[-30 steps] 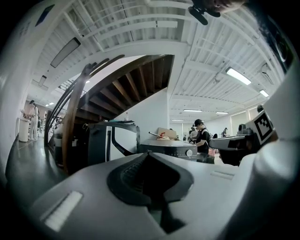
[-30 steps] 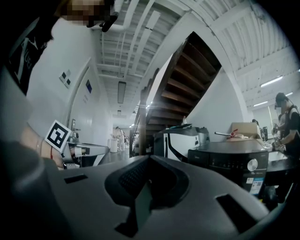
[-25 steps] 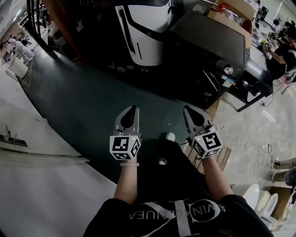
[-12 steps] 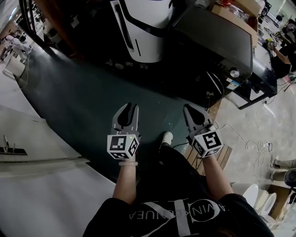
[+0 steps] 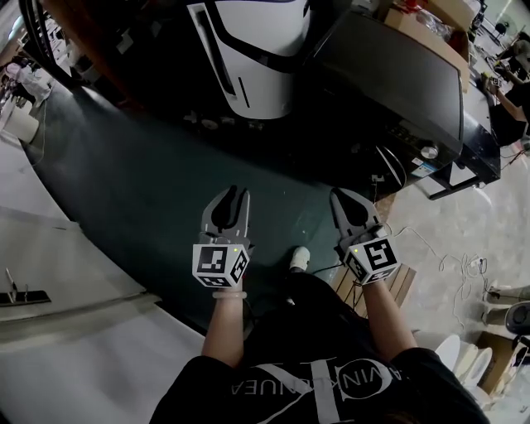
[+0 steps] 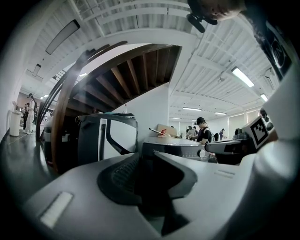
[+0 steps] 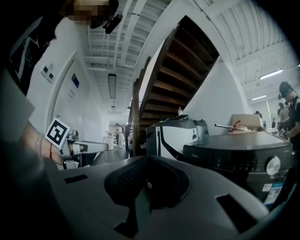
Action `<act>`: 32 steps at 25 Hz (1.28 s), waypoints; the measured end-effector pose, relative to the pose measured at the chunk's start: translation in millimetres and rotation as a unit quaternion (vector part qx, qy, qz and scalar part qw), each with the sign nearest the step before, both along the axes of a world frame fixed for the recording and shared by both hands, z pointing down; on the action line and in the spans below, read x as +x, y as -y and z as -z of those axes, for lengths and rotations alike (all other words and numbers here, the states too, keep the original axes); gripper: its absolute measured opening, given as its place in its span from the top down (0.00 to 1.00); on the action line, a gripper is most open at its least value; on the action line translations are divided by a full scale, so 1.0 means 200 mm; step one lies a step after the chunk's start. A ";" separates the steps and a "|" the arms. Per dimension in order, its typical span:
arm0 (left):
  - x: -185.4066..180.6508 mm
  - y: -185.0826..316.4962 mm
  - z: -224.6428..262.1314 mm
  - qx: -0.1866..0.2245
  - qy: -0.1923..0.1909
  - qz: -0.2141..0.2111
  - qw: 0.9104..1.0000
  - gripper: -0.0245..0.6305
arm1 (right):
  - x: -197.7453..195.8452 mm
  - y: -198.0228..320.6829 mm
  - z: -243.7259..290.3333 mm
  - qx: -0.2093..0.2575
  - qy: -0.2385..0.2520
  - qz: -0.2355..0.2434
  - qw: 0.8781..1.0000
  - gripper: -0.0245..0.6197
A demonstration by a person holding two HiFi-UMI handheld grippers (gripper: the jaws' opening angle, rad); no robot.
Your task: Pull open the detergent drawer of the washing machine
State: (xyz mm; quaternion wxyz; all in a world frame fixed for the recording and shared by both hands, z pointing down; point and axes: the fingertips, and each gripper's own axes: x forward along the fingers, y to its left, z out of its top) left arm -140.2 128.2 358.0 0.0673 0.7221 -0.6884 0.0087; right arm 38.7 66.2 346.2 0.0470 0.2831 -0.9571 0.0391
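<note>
Both grippers are hanging in the air over the dark green floor (image 5: 141,182), side by side, pointing roughly level and forward.

I am holding the left gripper (image 5: 235,195) with its jaws partly apart. They have just been opening, and a narrow gap is showing between the tips. Nothing is sitting in that gap; in the left gripper view I am only seeing the room through it.

I am holding the right gripper (image 5: 339,195) with its jaws together, tips meeting, gripping nothing.

The washing machine (image 5: 397,83) is standing ahead and to my right, a dark box well apart from both grippers. In the right gripper view its control strip is facing me, with a round knob (image 7: 273,165) toward the strip's right end. I am looking for the detergent drawer on that strip, but the front is too dark for me to make out its outline.

Just beside the machine, on its left, a white-and-black unit (image 5: 248,58) is standing. A wooden staircase (image 6: 136,70) is rising above it in both gripper views. A cardboard box (image 5: 422,21) is showing past the machine's far edge. My shoe (image 5: 301,257) is resting on the floor between the two grippers.
</note>
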 end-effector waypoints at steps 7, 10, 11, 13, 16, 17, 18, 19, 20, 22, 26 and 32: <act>-0.04 0.21 -0.02 -0.007 -0.002 -0.012 1.000 0.84 | -0.07 0.19 -0.03 -0.001 -0.001 -0.001 1.000 0.94; -0.05 0.29 -0.03 -0.010 -0.001 -0.015 1.000 0.84 | -0.08 0.26 -0.04 -0.003 -0.005 -0.003 1.000 0.94; -0.05 0.32 -0.03 -0.011 -0.001 -0.016 1.000 0.84 | -0.08 0.29 -0.04 -0.005 -0.005 -0.004 1.000 0.94; -0.04 0.38 -0.03 -0.013 0.000 -0.018 1.000 0.84 | -0.07 0.34 -0.04 -0.006 -0.003 -0.004 1.000 0.94; -0.03 0.46 -0.03 -0.015 0.002 -0.020 1.000 0.84 | -0.07 0.41 -0.04 -0.004 -0.002 -0.001 1.000 0.94; -0.03 0.49 -0.03 -0.015 0.002 -0.021 1.000 0.84 | -0.07 0.44 -0.04 -0.003 -0.002 -0.001 1.000 0.94; -0.03 0.52 -0.02 -0.014 0.003 -0.022 1.000 0.84 | -0.07 0.47 -0.04 -0.003 -0.001 -0.002 1.000 0.94; -0.02 0.55 -0.02 -0.014 0.003 -0.024 1.000 0.84 | -0.07 0.50 -0.04 -0.004 -0.001 -0.003 1.000 0.94; -0.02 0.58 -0.02 -0.014 0.002 -0.025 1.000 0.84 | -0.07 0.52 -0.03 -0.007 -0.001 -0.004 1.000 0.94; 0.00 0.62 -0.03 -0.016 0.002 -0.028 0.999 0.84 | -0.06 0.57 -0.03 -0.008 -0.001 -0.005 1.000 0.94; 0.02 0.70 -0.03 -0.020 0.003 -0.032 0.999 0.84 | -0.05 0.63 -0.04 -0.009 -0.001 -0.002 1.000 0.94; 0.09 0.78 -0.03 -0.022 0.008 -0.050 0.998 0.84 | -0.01 0.68 -0.03 -0.001 0.007 -0.008 1.000 0.94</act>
